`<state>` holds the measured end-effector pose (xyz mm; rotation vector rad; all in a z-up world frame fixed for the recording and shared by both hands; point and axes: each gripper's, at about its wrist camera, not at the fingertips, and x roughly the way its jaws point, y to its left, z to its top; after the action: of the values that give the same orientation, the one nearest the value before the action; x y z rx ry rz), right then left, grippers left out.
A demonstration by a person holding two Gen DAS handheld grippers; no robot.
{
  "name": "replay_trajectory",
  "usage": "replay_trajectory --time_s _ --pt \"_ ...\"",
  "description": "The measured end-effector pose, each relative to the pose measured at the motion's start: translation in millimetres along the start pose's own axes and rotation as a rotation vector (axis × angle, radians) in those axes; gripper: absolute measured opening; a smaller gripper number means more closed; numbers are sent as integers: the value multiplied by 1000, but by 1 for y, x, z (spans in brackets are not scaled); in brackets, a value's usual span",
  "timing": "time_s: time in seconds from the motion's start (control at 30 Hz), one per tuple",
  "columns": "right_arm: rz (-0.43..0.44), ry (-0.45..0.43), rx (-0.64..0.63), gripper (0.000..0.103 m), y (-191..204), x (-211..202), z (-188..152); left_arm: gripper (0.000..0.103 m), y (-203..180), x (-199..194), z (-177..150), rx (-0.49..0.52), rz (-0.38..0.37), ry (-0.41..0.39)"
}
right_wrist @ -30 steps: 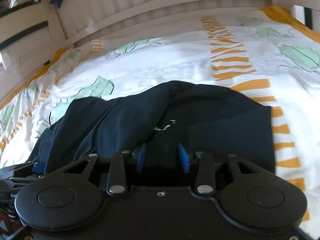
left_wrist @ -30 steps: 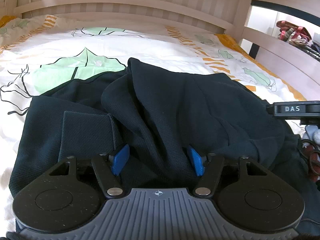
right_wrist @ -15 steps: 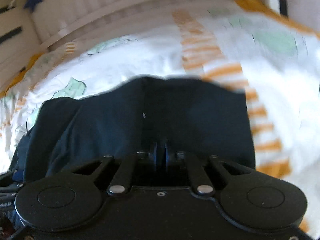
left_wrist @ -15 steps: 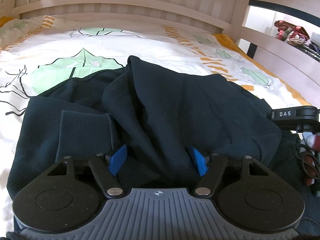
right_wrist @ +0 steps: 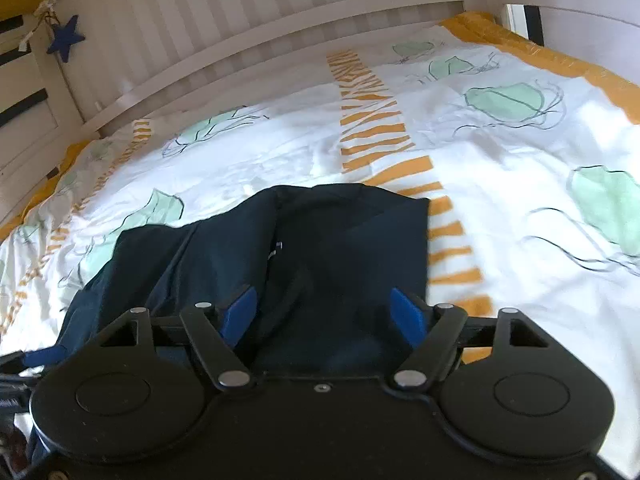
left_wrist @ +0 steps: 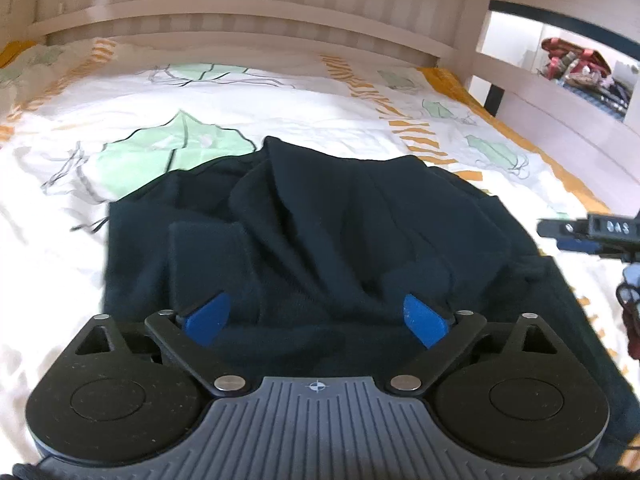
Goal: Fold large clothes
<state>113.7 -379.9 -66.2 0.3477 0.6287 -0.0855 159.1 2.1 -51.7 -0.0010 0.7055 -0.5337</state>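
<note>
A dark navy garment lies rumpled and partly folded on the bed, also in the right wrist view. My left gripper is open, its blue fingers spread wide over the garment's near edge, holding nothing. My right gripper is open too, its blue fingers wide apart above the garment's near right part. The right gripper shows at the right edge of the left wrist view.
The bed cover is white with green leaves and orange stripes. A slatted wooden headboard runs along the far side and a side rail on the right. A blue star hangs at the far left.
My right gripper was shut half a second ago and is now open, with the cloth released. My left gripper opened wider and pulled back a little.
</note>
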Motion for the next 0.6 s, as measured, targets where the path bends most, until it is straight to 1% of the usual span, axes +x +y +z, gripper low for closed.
replay_trajectory --time_s 0.07,0.1,0.17,0.27,0.37,0.5,0.6 --pt "10 10 -5 93 -4 -17 -8 101 5 -17 -7 -33 -5 13" --pt "16 18 -6 95 -6 -24 -11 103 7 -24 -10 -51 -5 21" --pt "20 45 -12 100 -10 -38 -20 103 12 -38 -19 -85 -6 29" --pt "7 90 -16 102 -16 -56 -35 103 17 -55 -33 -112 12 54" --pt "-3 139 12 102 -27 -70 -49 103 21 -64 -46 -132 36 87" --pt "-19 205 64 102 -37 -80 -64 103 30 -70 -66 -180 28 145" --pt "-40 255 118 102 -45 -85 -75 103 33 -75 -79 -204 24 169"
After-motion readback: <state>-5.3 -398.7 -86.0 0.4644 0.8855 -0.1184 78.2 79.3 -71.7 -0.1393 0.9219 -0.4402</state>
